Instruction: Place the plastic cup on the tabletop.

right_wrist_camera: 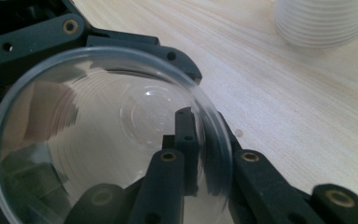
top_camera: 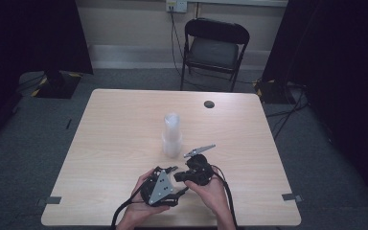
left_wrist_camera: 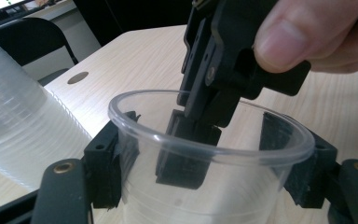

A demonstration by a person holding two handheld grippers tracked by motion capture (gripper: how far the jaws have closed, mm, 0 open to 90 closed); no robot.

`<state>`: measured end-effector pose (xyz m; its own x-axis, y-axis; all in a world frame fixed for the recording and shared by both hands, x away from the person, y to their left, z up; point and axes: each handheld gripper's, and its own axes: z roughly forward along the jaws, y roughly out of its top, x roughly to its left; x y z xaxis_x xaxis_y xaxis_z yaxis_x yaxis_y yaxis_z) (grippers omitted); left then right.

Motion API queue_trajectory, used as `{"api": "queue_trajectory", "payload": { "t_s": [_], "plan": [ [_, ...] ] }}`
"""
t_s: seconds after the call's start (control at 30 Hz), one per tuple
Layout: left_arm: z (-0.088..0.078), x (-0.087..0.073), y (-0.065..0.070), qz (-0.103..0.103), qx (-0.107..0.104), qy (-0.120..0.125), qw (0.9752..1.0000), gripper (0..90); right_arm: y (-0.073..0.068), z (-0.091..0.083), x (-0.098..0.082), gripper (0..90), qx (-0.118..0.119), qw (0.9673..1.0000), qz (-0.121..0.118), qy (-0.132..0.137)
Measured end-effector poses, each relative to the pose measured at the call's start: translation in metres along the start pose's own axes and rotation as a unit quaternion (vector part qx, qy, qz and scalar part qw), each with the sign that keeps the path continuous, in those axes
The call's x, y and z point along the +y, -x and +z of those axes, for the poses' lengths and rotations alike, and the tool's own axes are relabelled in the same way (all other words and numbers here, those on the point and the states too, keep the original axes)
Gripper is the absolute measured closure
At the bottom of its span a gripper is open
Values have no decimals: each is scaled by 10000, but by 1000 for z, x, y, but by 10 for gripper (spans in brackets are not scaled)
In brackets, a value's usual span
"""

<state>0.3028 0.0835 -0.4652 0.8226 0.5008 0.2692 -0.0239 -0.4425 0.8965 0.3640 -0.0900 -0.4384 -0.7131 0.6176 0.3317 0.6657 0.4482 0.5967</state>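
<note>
Over the near edge of a pale wooden desk point(top_camera: 124, 129), the left gripper point(left_wrist_camera: 205, 186) has its two black jaws closed against the outside of a clear plastic cup point(left_wrist_camera: 205, 154), one on each side of the wall just under the rim, and holds it there. The right gripper point(right_wrist_camera: 209, 154) is all but shut, pinching the same cup's rim: one jaw sits inside the cup, the other outside against the wall (its open mouth faces the right gripper view). In the high view the left gripper point(top_camera: 160, 187) and the right gripper point(top_camera: 191, 173) meet in the person's two hands. Just beyond them, near the middle of the desk, stands a tall stack of clear plastic cups point(top_camera: 172, 135). Behind the desk stands a black folding chair point(top_camera: 214, 48).
</note>
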Motion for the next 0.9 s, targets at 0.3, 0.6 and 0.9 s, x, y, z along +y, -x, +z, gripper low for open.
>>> {"api": "queue_trajectory", "payload": {
  "t_s": [0.3,0.6,0.9],
  "plan": [
    [-1,-1,-5,-201,51,150,9997,293,2,-4,2,762,-36,9999,27,149],
    [-1,-2,-11,-608,42,174,9980,293,6,-10,2,688,63,9985,-24,540],
    [-3,-3,-17,-749,76,133,9971,293,6,-17,-3,630,86,9952,82,968]
  ]
}}
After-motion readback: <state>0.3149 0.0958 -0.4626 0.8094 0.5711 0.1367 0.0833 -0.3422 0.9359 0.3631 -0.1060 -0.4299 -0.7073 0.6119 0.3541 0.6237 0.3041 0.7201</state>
